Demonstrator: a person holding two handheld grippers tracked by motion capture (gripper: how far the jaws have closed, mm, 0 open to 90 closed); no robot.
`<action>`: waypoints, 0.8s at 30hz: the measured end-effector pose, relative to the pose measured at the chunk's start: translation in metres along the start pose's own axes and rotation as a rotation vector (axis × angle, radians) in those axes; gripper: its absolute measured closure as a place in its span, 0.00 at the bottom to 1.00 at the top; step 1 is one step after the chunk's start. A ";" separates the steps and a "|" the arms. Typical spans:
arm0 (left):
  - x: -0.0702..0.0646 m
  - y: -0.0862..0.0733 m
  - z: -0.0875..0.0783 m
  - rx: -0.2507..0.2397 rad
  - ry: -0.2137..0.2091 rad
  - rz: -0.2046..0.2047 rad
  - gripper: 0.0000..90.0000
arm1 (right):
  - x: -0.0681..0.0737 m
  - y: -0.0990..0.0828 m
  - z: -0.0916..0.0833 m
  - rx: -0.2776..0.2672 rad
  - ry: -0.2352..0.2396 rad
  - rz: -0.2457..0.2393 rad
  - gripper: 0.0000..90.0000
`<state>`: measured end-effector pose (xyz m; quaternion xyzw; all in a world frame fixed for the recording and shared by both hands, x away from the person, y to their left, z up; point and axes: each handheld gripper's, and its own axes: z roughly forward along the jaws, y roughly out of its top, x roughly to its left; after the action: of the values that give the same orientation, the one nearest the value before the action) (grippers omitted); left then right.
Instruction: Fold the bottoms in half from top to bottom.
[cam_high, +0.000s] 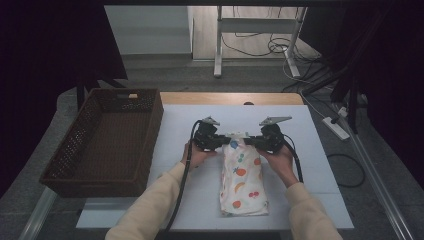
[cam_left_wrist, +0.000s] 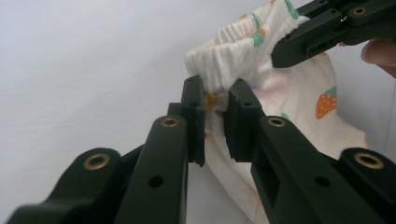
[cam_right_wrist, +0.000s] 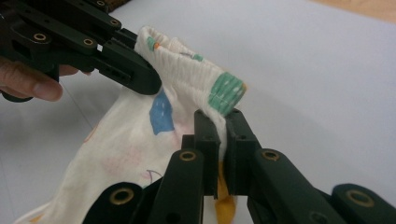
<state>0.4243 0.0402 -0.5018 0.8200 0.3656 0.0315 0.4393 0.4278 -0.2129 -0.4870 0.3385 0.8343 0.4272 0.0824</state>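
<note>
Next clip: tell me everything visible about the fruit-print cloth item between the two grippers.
The fruit-print garment is white, soft, ribbed-looking cloth with orange, red, blue and green fruit motifs and a gathered elastic band at its far end. It lies folded lengthwise on the white table cover, right of the wicker basket. Its band end is raised: the left gripper pinches one corner, the right gripper the other, both shut on the cloth. The near end rests flat.

The high view looks forward and down from above the person's side. Each gripper view sits close behind its own jaws, and both face inward across the same ribbed waistband (cam_left_wrist: 233, 46) toward the opposite gripper.
</note>
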 end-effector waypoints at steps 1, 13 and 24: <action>0.002 0.000 -0.003 -0.007 0.004 0.000 0.88 | 0.001 0.003 0.001 -0.002 -0.001 -0.005 0.95; 0.013 0.005 -0.017 -0.035 0.015 -0.002 0.88 | 0.010 0.026 0.007 -0.021 -0.023 -0.056 0.95; 0.018 0.025 -0.012 -0.033 0.034 0.033 0.88 | -0.001 0.030 0.007 -0.061 -0.042 -0.059 0.95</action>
<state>0.4471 0.0511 -0.4806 0.8179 0.3591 0.0587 0.4457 0.4461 -0.1969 -0.4682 0.3198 0.8287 0.4426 0.1229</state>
